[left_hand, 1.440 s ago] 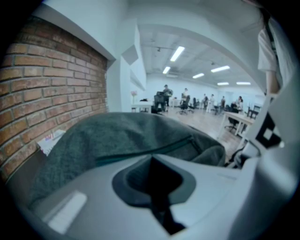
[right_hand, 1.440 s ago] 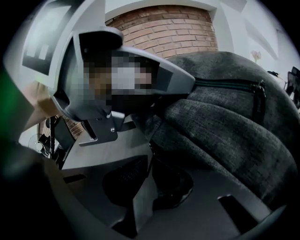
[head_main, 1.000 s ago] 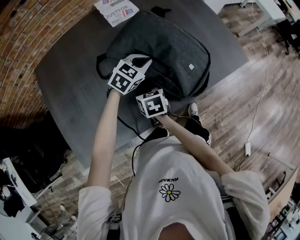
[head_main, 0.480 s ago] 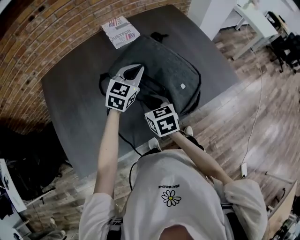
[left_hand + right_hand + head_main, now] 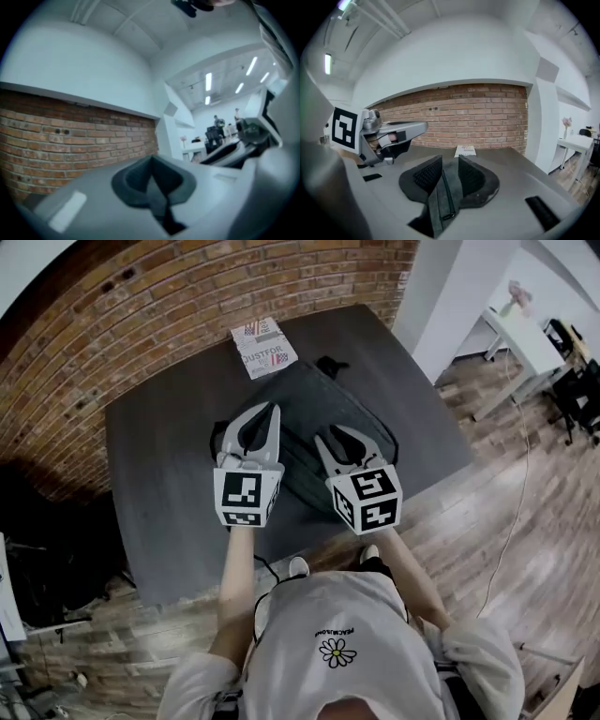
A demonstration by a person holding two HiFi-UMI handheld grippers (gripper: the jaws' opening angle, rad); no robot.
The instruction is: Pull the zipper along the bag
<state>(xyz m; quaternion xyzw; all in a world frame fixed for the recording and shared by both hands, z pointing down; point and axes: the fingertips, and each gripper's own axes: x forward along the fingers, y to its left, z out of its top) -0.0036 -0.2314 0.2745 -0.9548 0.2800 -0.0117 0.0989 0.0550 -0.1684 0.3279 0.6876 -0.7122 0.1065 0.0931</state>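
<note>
"Bag (image 5: 309, 397), dark grey soft fabric, roughly rectangular: where's it lying?" (obs. 1)

"Flat on dark grey rectangular table (image 5: 159, 484), far half. Black carry strap (image 5: 328, 365) at end nearest red brick wall (image 5: 141, 306). White printed paper sheet (image 5: 264, 348) just beside far corner; touching or not, can't tell." (obs. 2)

"Zipper?"

"Dark zipper (image 5: 446, 197) runs along strip of grey fabric seen thru gap btw right jaws, small pull twd bottom of strip. Nothing gripping it."

"Left gripper (image 5: 272, 413)?"

"Pale grey plastic, two fingers, black-and-white marker cube (image 5: 246, 498) at back. Jaws together, tips meeting, nothing btw them. Hovers over left part of bag, pointing twd wall."

"Right gripper (image 5: 450, 161)?"

"Same build. Jaws wide apart, empty; have just been moving: opened up, then came in slightly. Ribbed black pads (image 5: 426, 176) face each other, bag showing below in gap, pads clear of it. Sits beside left gripper, over right part of bag."

"Person?"

"White T-shirt w/ daisy print (image 5: 337, 648), bare forearms (image 5: 234, 577) out to both grippers. Wood plank floor (image 5: 525, 512) round table."
</note>
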